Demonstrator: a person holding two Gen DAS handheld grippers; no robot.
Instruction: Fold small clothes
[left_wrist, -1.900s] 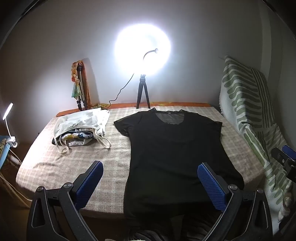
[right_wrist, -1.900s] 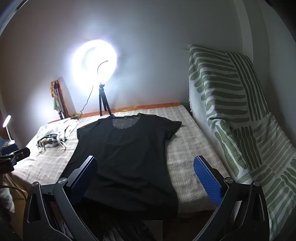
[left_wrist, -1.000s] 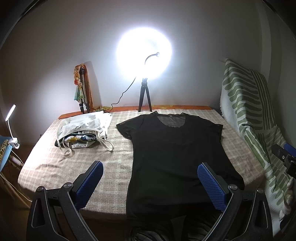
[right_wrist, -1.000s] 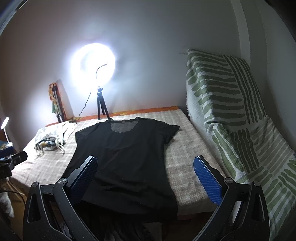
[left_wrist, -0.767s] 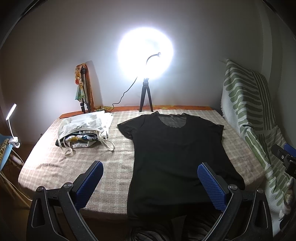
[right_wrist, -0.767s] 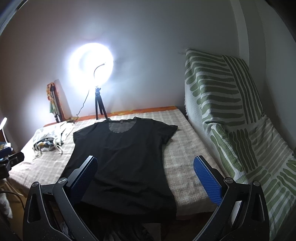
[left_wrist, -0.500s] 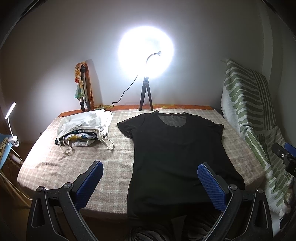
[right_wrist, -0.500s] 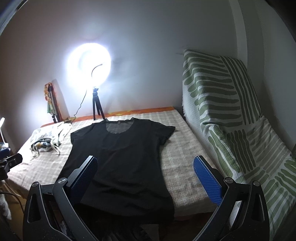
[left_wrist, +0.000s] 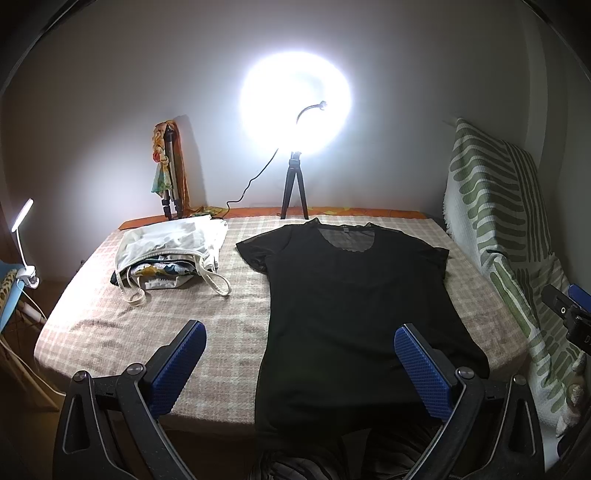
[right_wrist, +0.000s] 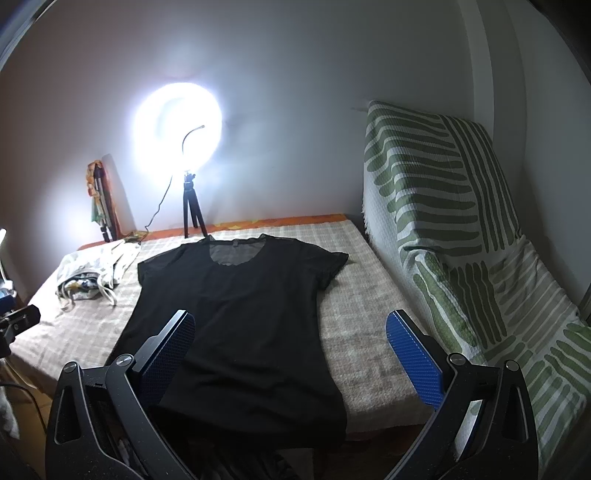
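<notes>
A black short-sleeved T-shirt (left_wrist: 351, 302) lies flat, collar away from me, on the checked table cloth (left_wrist: 221, 332); its hem hangs over the near edge. It also shows in the right wrist view (right_wrist: 240, 314). My left gripper (left_wrist: 299, 354) is open and empty, held back above the near edge over the shirt's lower left. My right gripper (right_wrist: 290, 343) is open and empty, above the shirt's lower right side. Each gripper's body shows at the edge of the other's view.
A pile of white and patterned clothes (left_wrist: 170, 254) lies at the table's far left. A lit ring light on a small tripod (left_wrist: 294, 184) stands at the back edge. A green-striped covered seat (right_wrist: 461, 240) flanks the right side. A clip lamp (left_wrist: 22, 236) is at the left.
Both grippers have drawn back and risen slightly, so the shirt and table sit a little farther away. The right view has swung a little to the right. The shirt has not moved.
</notes>
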